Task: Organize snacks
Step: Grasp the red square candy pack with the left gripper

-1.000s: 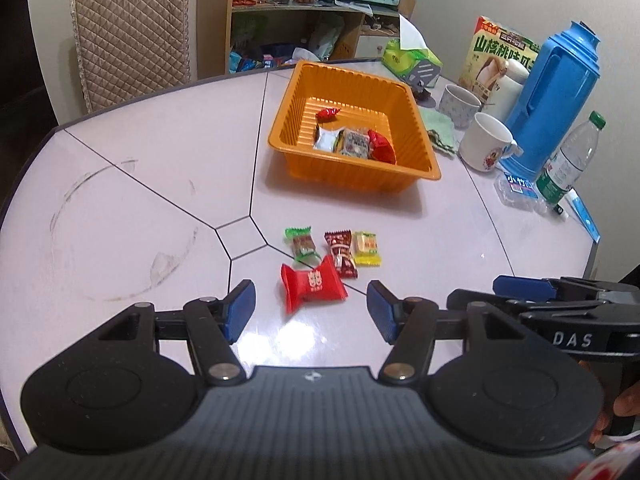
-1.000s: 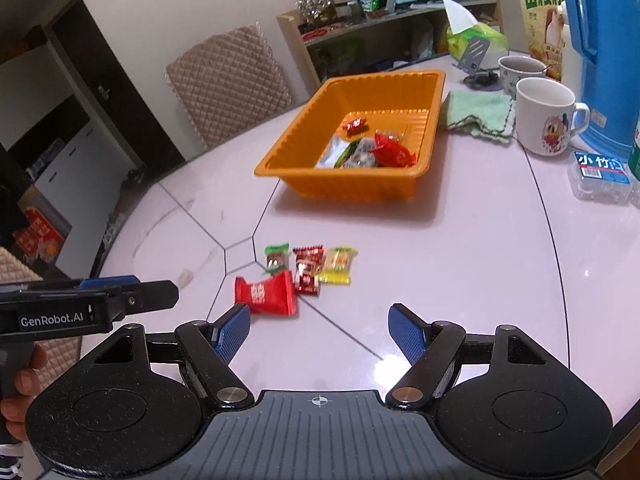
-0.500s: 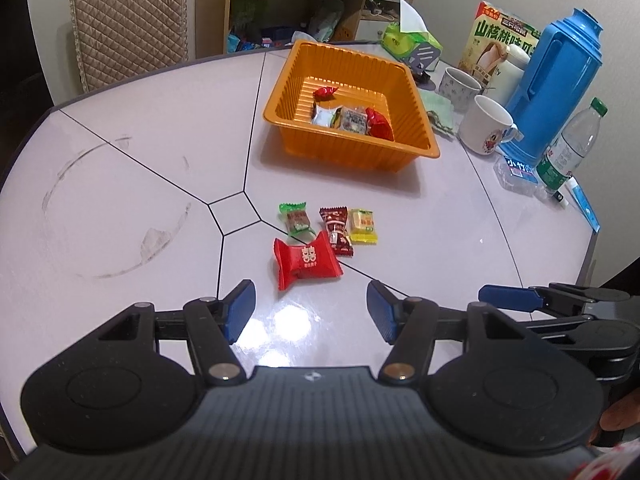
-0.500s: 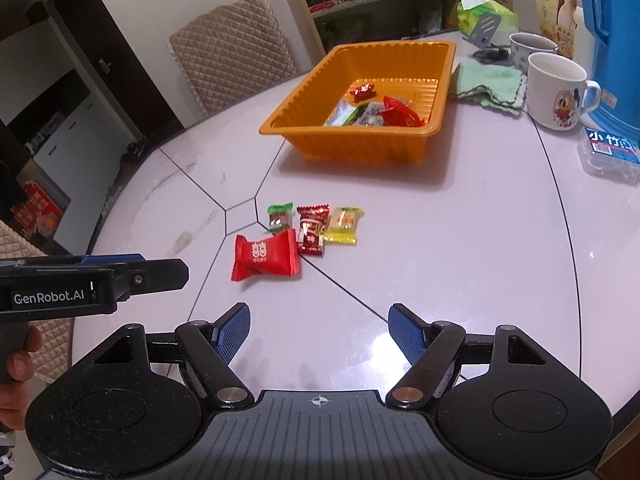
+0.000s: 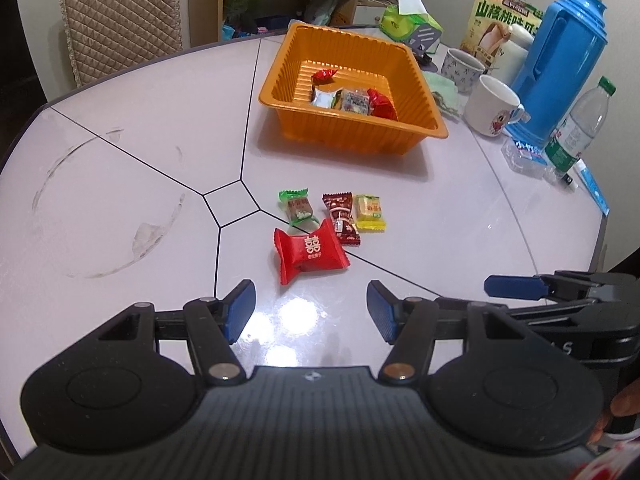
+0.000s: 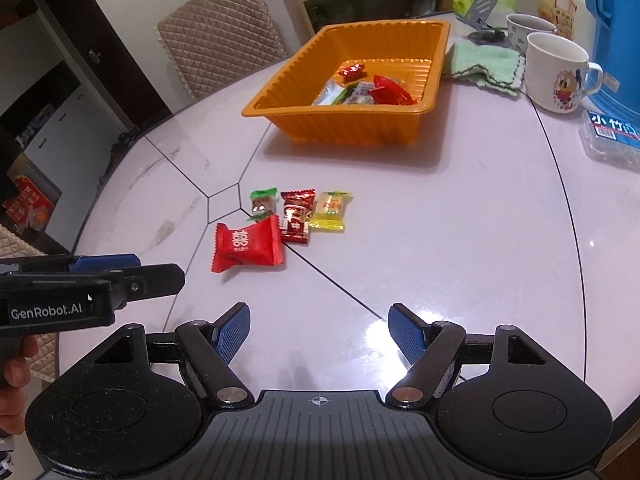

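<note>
A large red snack packet (image 5: 310, 254) (image 6: 248, 248) lies on the white table, with a green candy (image 5: 298, 207) (image 6: 263, 203), a dark red candy (image 5: 342, 218) (image 6: 296, 216) and a yellow candy (image 5: 370, 212) (image 6: 330, 210) in a row just beyond it. An orange tray (image 5: 404, 136) (image 6: 280, 110) farther back holds several snacks. My left gripper (image 5: 311, 310) is open and empty, a little short of the red packet. My right gripper (image 6: 319, 330) is open and empty, nearer than the snacks and to their right.
Two mugs (image 5: 494, 106), a blue thermos (image 5: 560, 60), a water bottle (image 5: 580, 128), a green cloth (image 6: 484, 66), a tissue box (image 5: 408, 24) and a small clear box (image 6: 612, 140) stand at the table's right. A quilted chair (image 5: 120, 20) is behind.
Both grippers have pulled back and risen a little, so the snacks and tray sit farther ahead. Nothing on the table has moved; both grippers stay open.
</note>
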### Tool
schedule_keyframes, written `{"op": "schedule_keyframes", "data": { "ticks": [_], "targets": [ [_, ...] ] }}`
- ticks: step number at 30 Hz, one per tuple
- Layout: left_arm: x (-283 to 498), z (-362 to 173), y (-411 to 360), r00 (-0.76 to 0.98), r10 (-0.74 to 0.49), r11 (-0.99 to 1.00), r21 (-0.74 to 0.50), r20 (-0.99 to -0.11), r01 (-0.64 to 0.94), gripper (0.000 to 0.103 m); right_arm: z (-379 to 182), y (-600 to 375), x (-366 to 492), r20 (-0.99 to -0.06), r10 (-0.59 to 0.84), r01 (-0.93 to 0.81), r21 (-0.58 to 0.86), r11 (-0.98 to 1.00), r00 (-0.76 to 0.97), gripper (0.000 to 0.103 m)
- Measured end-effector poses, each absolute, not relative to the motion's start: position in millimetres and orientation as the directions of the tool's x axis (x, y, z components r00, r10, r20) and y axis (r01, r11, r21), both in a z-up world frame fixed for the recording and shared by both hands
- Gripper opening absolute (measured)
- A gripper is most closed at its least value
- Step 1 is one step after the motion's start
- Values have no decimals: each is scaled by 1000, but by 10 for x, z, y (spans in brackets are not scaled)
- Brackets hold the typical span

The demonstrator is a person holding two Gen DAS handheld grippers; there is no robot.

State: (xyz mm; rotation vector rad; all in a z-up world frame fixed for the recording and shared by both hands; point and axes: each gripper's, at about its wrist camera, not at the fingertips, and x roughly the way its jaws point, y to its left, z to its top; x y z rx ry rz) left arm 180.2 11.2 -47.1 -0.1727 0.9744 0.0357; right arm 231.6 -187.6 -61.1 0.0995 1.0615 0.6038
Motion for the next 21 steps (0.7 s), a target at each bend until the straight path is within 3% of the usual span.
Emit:
{"op": "schedule_keyframes", "data": {
  "ticks": [21],
  "targets": [
    [2104, -836, -115, 641, -18, 973, 135, -767, 189, 60, -810, -2007, 2536, -820, 472, -330, 369, 869, 324, 76]
  ]
}}
